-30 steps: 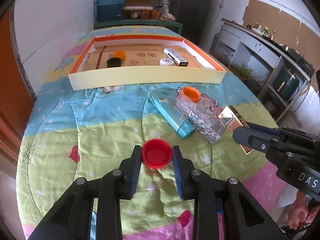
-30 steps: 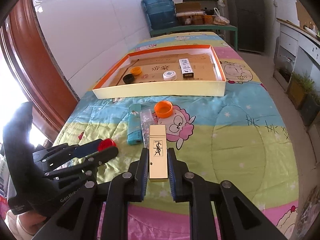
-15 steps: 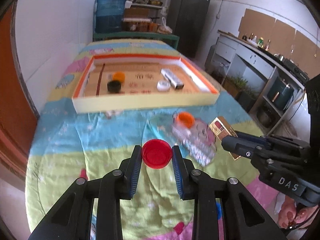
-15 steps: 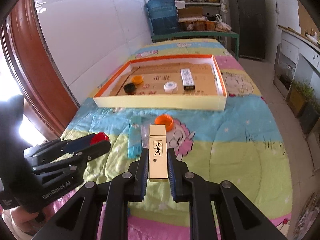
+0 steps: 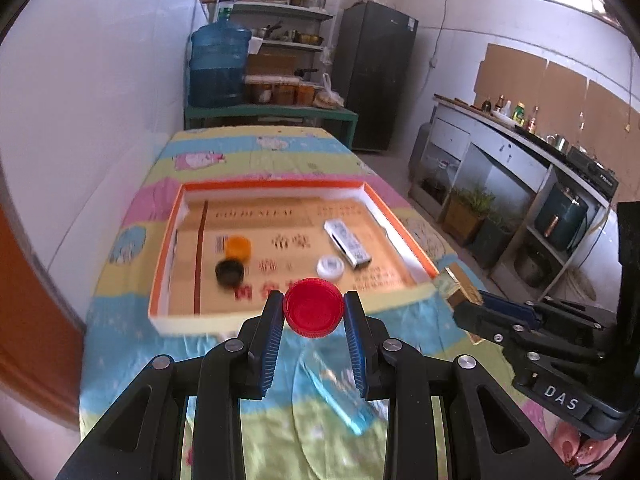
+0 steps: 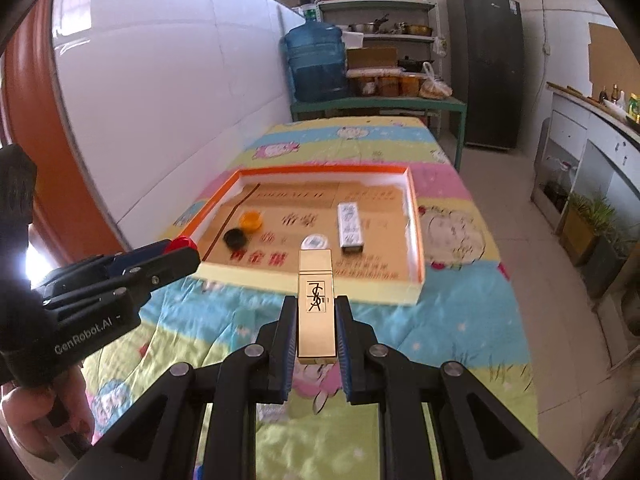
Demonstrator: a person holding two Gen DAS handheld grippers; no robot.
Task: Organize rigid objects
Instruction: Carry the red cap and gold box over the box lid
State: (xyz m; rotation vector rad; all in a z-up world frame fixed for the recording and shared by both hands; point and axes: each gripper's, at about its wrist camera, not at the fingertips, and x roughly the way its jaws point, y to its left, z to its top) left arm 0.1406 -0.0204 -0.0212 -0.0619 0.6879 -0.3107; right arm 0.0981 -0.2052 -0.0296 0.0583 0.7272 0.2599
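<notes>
Pinching a small red cap point(image 5: 313, 307), the left hand-held gripper point(image 5: 313, 312) is squeezing its hard, light rim; the right hand-held gripper point(image 6: 316, 316) is pinching a smooth, stiff gold box point(image 6: 316, 300) by its long sides.

Table under a cartoon-print quilt point(image 6: 460, 308), shallow orange-rimmed tray point(image 6: 414, 216) on it, teal box point(image 5: 340, 400) nearer.

Blurred teal case point(image 5: 340, 394) under left gripper point(image 5: 314, 320)

It was a home kitchen: a fridge point(image 5: 378, 76), shelves with pots point(image 5: 280, 8), a water jug point(image 5: 218, 68) and a counter with bottles point(image 5: 512, 120).
</notes>
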